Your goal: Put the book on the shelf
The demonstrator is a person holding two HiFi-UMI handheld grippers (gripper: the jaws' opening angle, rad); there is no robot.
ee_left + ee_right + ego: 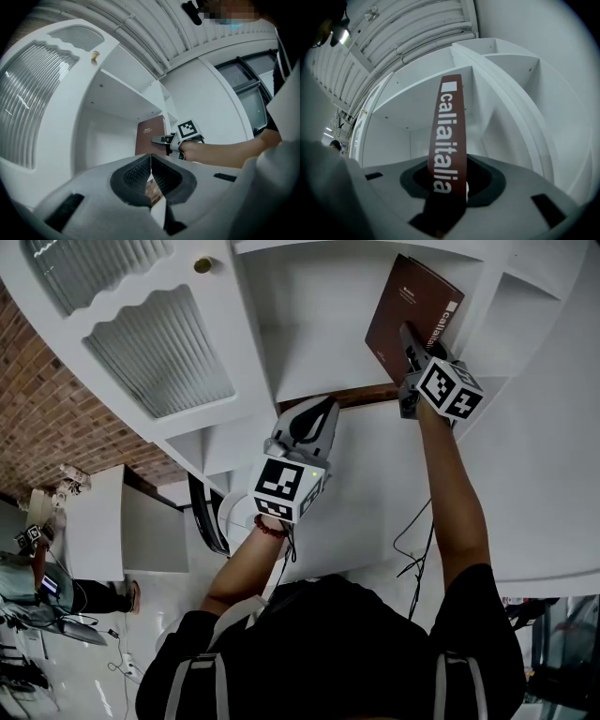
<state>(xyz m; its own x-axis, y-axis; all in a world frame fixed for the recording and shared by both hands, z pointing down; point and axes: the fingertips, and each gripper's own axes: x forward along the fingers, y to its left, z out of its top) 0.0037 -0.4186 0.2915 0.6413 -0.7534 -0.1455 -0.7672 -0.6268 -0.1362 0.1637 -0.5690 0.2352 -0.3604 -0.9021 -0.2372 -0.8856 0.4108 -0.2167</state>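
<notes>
Left claw [150, 161] closed, right claw [446, 180] clamped

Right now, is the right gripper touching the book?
Touching. The right gripper view shows the book standing spine-on between the jaws of the right gripper, which press on its covers from both sides.

- book [410, 306] stands in the shelf [309, 334] open compartment, near its right wall, spine facing out.
- right gripper [410, 341] is in front of it, jaws on either side of the spine, clamped.
- left gripper [305, 427] is left of that, outside the compartment, apart from the book.
- door [159, 348] is left of the compartment, knob [202, 265] at the door's edge nearest the opening.
- Narrower compartments lie right of the book's one.
</notes>
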